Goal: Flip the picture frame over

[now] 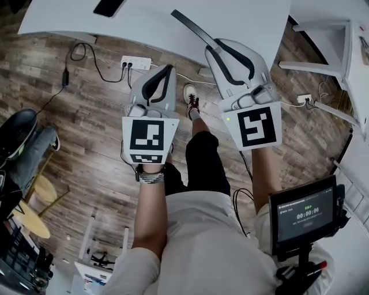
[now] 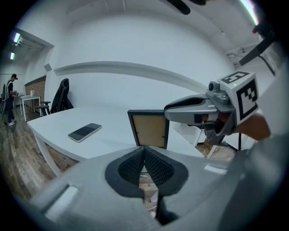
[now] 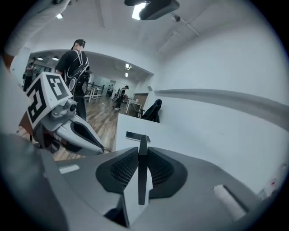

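Right gripper (image 1: 222, 50), upper centre of head view: jaws pinching the frame (image 1: 190, 24) by one edge. In the right gripper view the frame (image 3: 142, 171) runs edge-on up the middle of the picture, a pad tight on each side.

Frame is in the air over the near rim of the table (image 1: 253, 17), not lying flat. Left gripper view shows it mid-frame, the brown back board (image 2: 151, 128) facing that camera; its lower edge is hidden, so I can't say whether it touches the table.

Left gripper (image 1: 166, 69), centre-left: jaws pressed together on nothing, just beside the right one.

Phone (image 2: 84, 131) lies on the table, well left of the frame.

Judgement: flip about half done, frame standing on edge.

To finish well:
- Hold the pinch firm; a thin edge can pivot between the pads.
- Roll the wrist through to the far face.
- Lower until one long edge meets the table, then lay flat.
- Release only once it rests.
- Stay away from the phone and the table rim.
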The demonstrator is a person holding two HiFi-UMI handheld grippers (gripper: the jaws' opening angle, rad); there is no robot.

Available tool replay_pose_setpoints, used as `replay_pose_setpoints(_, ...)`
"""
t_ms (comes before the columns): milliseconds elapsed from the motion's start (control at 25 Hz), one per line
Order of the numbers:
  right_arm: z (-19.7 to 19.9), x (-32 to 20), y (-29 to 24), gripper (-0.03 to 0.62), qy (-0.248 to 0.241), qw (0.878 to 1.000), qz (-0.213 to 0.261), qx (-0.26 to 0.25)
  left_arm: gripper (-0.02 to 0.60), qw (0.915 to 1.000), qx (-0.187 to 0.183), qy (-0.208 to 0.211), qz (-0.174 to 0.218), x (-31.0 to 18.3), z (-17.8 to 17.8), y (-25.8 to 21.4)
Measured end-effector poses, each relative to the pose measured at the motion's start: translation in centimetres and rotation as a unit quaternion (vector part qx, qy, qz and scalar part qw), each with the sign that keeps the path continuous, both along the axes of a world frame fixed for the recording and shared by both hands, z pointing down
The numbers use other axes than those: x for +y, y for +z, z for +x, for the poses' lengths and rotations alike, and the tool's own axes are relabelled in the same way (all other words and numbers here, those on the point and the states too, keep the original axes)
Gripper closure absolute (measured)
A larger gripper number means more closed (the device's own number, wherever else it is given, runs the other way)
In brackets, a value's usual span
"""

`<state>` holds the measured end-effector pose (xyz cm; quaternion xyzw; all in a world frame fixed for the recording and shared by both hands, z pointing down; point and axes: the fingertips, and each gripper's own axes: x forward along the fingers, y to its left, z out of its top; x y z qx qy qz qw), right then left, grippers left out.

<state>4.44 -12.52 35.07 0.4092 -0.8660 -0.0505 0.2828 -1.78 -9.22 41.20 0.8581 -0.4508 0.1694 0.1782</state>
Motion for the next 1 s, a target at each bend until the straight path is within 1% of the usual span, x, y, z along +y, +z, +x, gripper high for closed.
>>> replay_pose_setpoints(160,1.4,-1.7,-0.7,0.526,0.027,0.997,-0.033,-0.061,0.578,0.9999,0.001,0.007,0.008,-1.6,1.0,-1.3)
replay_pose_setpoints(240,2.6,-2.7,-1.1,0.526,0.040,0.995,-0.037,-0.086,0.578,0.9999,0.002,0.010,0.010,-2.4,1.8,-1.8)
replay_pose_setpoints(320,4.6,-4.0,-1.2,0.526,0.056,0.992,-0.039,-0.102,0.578,0.9999,0.002,0.014,0.009,-3.5,3.3,-2.2)
replay_pose_setpoints(440,7.3,-5.3,-0.7,0.527,0.081,0.987,-0.056,-0.125,0.578,0.9998,0.003,0.019,0.008,-4.9,5.2,-2.5)
replay_pose_setpoints(520,7.9,-5.8,-0.5,0.528,0.094,0.980,-0.072,-0.158,0.578,0.9997,0.005,0.022,0.009,-5.4,5.4,-2.6)
replay_pose_setpoints(680,8.6,-6.5,-0.4,0.528,0.119,0.961,-0.107,-0.226,0.578,0.9997,0.006,0.022,0.010,-6.0,5.0,-2.9)
replay_pose_setpoints(760,9.0,-6.7,-0.2,0.528,0.127,0.954,-0.118,-0.243,0.578,0.9997,0.006,0.022,0.011,-6.2,5.0,-2.9)
replay_pose_setpoints(920,9.4,-6.8,0.1,0.526,0.130,0.949,-0.122,-0.260,0.578,0.9997,0.007,0.019,0.011,-6.4,4.9,-3.0)
replay_pose_setpoints(1000,9.7,-6.9,0.1,0.526,0.134,0.944,-0.123,-0.275,0.578,0.9998,0.008,0.018,0.010,-6.4,4.9,-2.9)
